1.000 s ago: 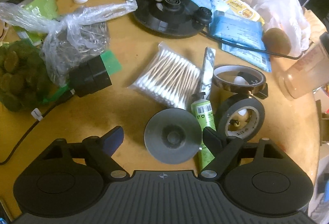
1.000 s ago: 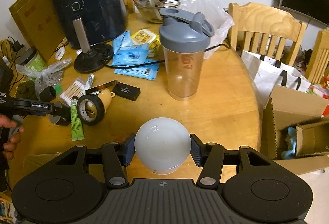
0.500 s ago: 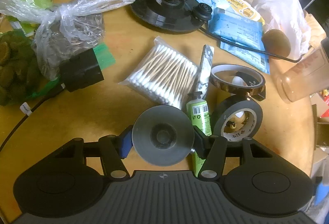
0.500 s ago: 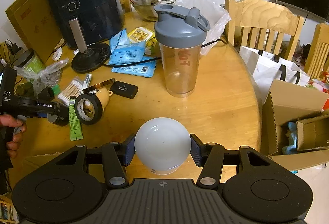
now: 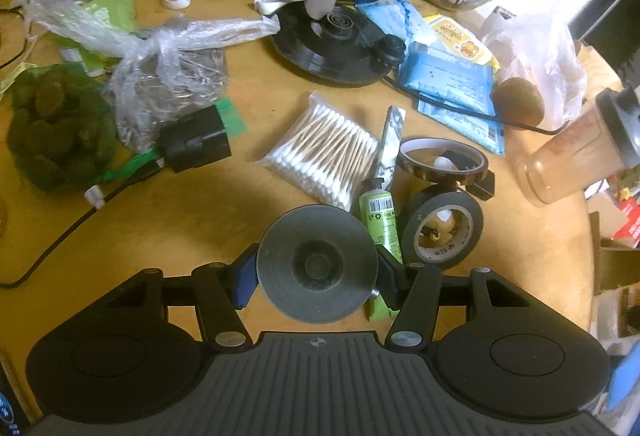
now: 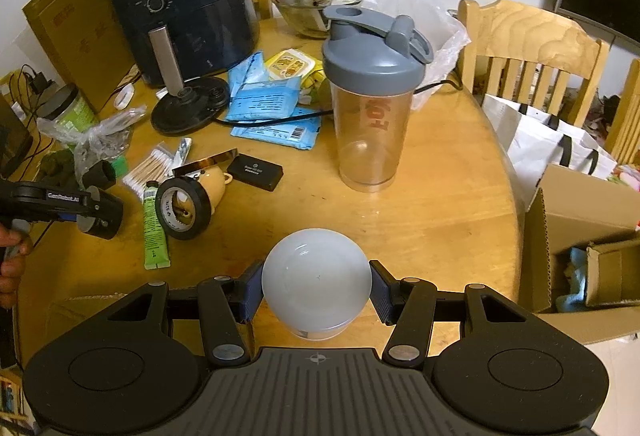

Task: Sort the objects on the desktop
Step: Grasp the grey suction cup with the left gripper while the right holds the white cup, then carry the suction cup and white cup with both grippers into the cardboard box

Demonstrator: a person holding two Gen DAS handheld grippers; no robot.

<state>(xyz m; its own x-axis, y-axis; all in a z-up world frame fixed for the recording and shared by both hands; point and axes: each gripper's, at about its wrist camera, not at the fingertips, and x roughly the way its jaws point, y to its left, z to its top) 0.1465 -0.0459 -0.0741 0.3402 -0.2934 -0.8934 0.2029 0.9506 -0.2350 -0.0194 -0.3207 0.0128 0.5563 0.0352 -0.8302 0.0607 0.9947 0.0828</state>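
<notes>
My left gripper (image 5: 316, 272) is shut on a dark grey suction cup (image 5: 316, 264), held just above the round wooden table (image 5: 208, 220). The right wrist view shows the same left gripper (image 6: 92, 214) at the far left, a person's hand behind it. Beside the cup lie a green tube (image 5: 382, 228), a black tape roll (image 5: 440, 232), an amber tape roll (image 5: 440, 166) and a pack of cotton swabs (image 5: 324, 152). My right gripper (image 6: 316, 294) is shut on a white globe bulb (image 6: 316, 288) near the table's front edge.
A grey-lidded shaker bottle (image 6: 372, 116) stands mid-table. Behind it are an air fryer (image 6: 188, 4), a black round base with a pole (image 6: 188, 108) and blue wipe packs (image 6: 272, 104). An open cardboard box (image 6: 580, 236) and wooden chairs (image 6: 528, 48) are at the right.
The left gripper closed on the suction cup and lifted it slightly off the table. The right gripper kept still with the bulb.
</notes>
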